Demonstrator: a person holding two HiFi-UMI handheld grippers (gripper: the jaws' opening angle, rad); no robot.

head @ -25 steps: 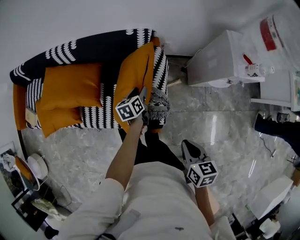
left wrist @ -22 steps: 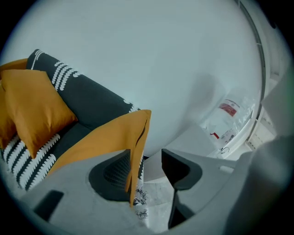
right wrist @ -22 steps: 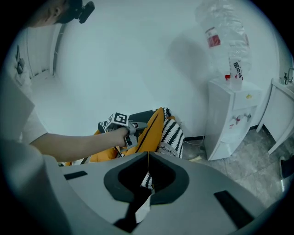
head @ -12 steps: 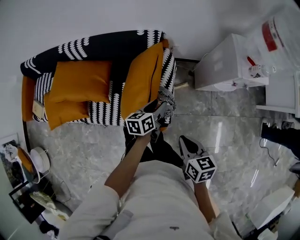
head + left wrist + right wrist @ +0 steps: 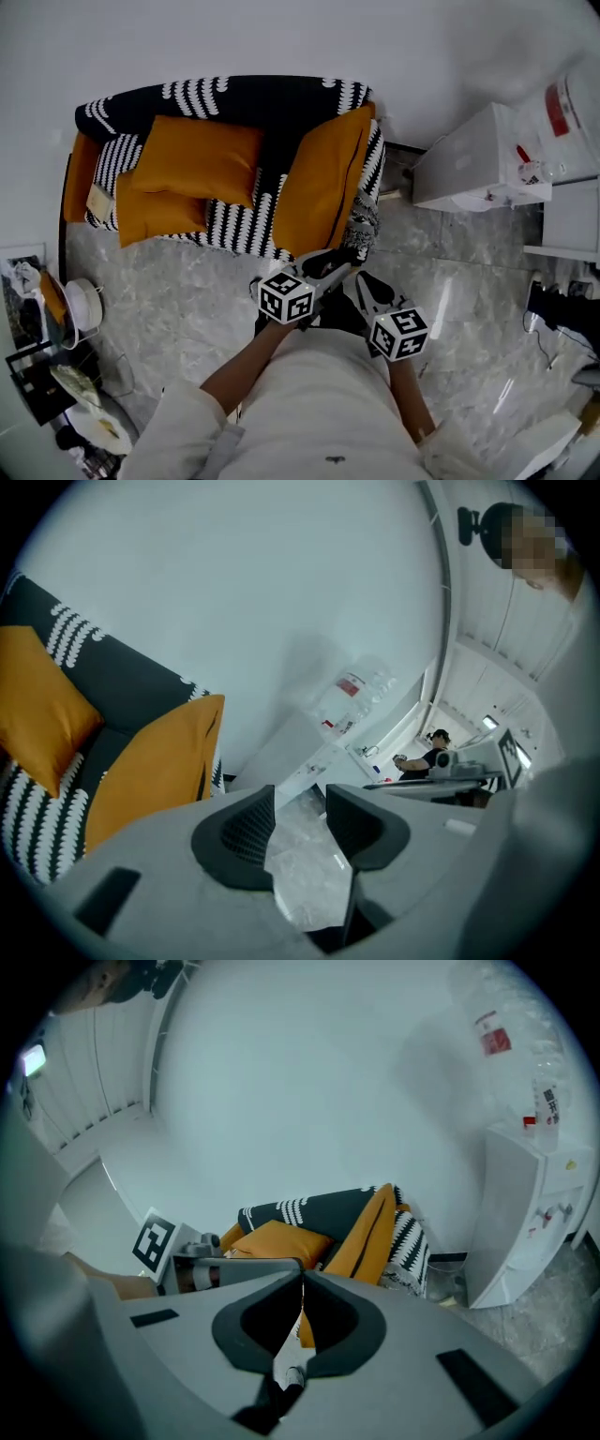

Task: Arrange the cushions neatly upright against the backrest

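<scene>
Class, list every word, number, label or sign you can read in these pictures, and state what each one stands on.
No text anywhere can be read.
Red label on the plastic-wrapped object by the wall: print too blurred to read.
Small red-topped items on the white cabinet: any print too small to read.
Two marker cubes: black-and-white square patterns only, no letters or numbers.

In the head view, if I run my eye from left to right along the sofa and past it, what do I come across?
Orange panel at the sofa's left end → wide orange cushion leaning on the backrest → tall orange cushion standing on edge at the sofa's right end → white cabinet.
</scene>
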